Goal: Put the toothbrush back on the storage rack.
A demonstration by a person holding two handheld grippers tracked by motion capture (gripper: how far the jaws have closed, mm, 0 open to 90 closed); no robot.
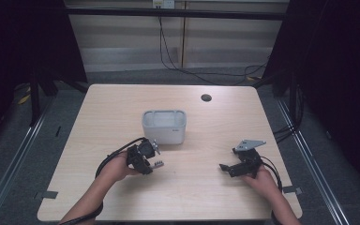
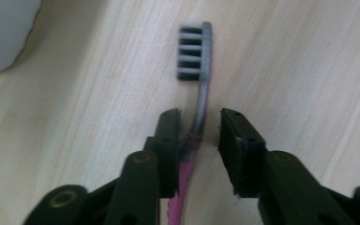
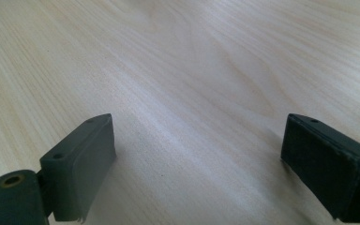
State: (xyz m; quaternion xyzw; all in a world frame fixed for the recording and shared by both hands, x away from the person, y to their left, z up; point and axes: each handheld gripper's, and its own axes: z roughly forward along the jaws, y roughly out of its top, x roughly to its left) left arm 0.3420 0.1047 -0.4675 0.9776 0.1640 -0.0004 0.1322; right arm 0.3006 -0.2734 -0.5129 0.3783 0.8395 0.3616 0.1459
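A toothbrush [image 2: 201,93] with a grey bristled head and a pink handle lies flat on the wooden table [image 1: 201,136]. In the left gripper view its neck runs between the jaws of my left gripper [image 2: 200,117]. The left-hand jaw rests against the handle, while a clear gap separates the right-hand jaw from it. From the high view, my left gripper [image 1: 152,158] sits just in front of a white tub [image 1: 164,126], with the toothbrush head [image 1: 158,164] poking out to its right. My right gripper [image 1: 228,161] rests low over bare table, jaws wide open [image 3: 199,126] with nothing between them.
The white tub [image 2: 0,33] stands at mid-table, close to the left gripper's far left. A round cable hole [image 1: 206,97] sits near the back edge. Dark floor, rails and cables surround the table.
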